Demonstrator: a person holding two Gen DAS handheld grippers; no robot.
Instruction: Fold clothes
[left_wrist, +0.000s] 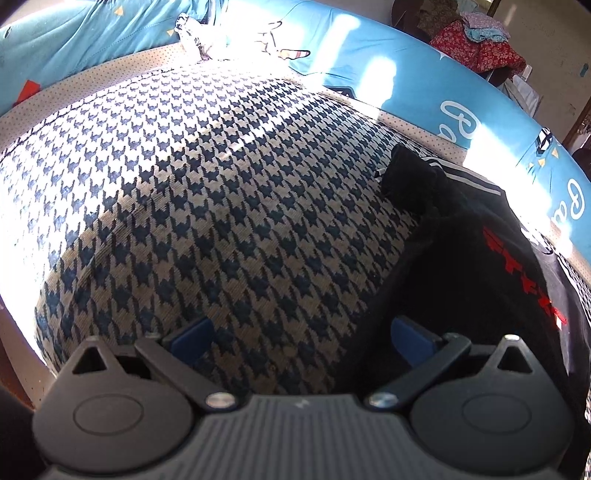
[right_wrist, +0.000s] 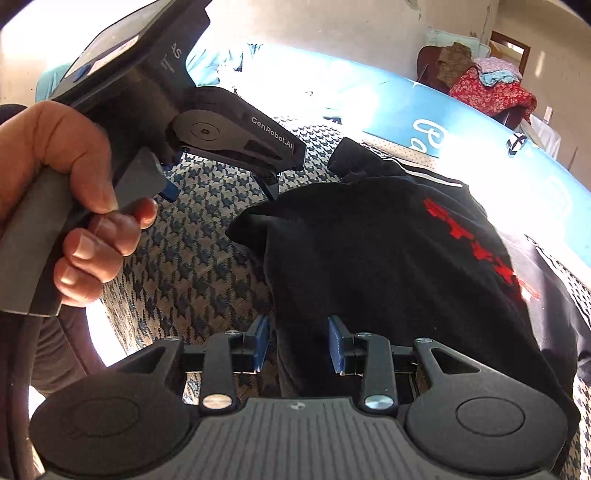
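Your right gripper (right_wrist: 298, 345) straddles the shirt (right_wrist: 388, 258) hem, jaws apart, ready to pinch; your left gripper (left_wrist: 299, 332) (also parted) hovers over the blanket (left_wrist: 184, 184) by the shirt's edge.

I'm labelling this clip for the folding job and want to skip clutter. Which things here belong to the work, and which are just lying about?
Part of the job:
- black garment with red print
- houndstooth-patterned blanket it lies on
- left gripper, open
- right gripper, open
- hand holding the left gripper

Just lying about:
- red floral cloth pile
- blue printed bedsheet
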